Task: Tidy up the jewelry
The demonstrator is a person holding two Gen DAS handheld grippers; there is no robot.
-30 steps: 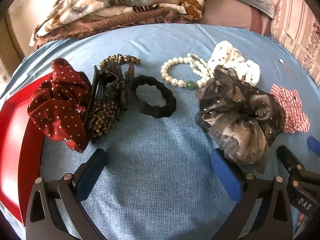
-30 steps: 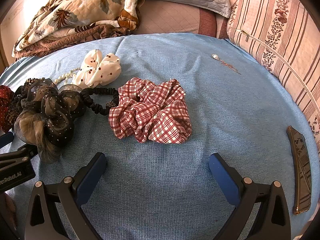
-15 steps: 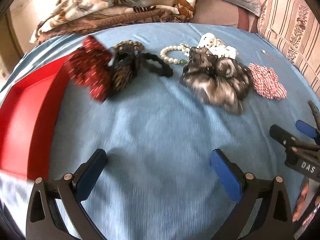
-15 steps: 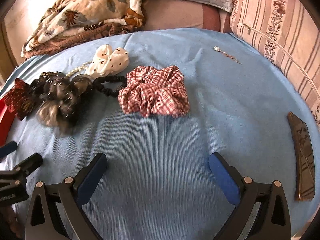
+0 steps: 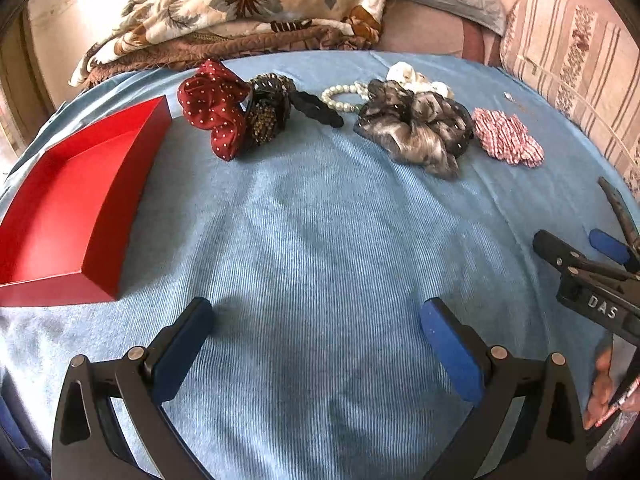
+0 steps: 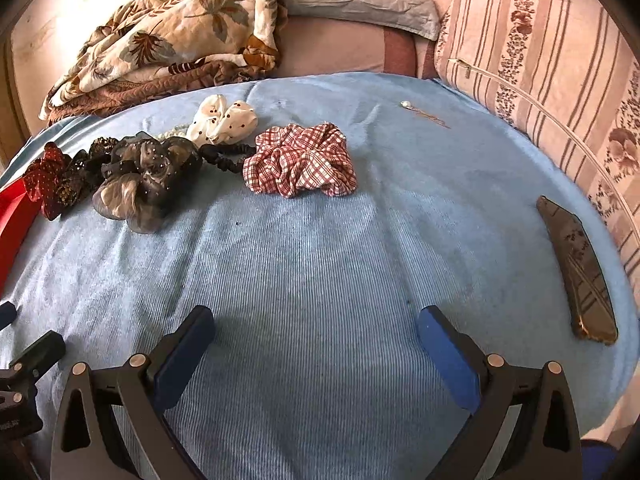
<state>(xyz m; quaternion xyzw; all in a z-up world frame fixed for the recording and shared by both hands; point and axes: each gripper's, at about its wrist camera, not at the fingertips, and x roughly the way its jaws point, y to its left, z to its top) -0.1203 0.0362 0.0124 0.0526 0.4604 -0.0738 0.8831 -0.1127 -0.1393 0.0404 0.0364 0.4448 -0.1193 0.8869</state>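
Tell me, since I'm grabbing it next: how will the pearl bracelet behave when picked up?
The pearl bracelet looks like round beads on a string, so it will probably droop limply and slip from a loose pinch. It touches the grey scrunchie, so it may drag that along.

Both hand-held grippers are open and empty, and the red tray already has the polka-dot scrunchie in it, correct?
Not quite. The red tray holds nothing; the left wrist view shows the red polka-dot scrunchie on the blue cloth beside it. The left hand-held gripper and right hand-held gripper are open and empty.

both tongs [image 5: 316, 320] have apparently backed off from scrunchies [image 5: 416, 132].
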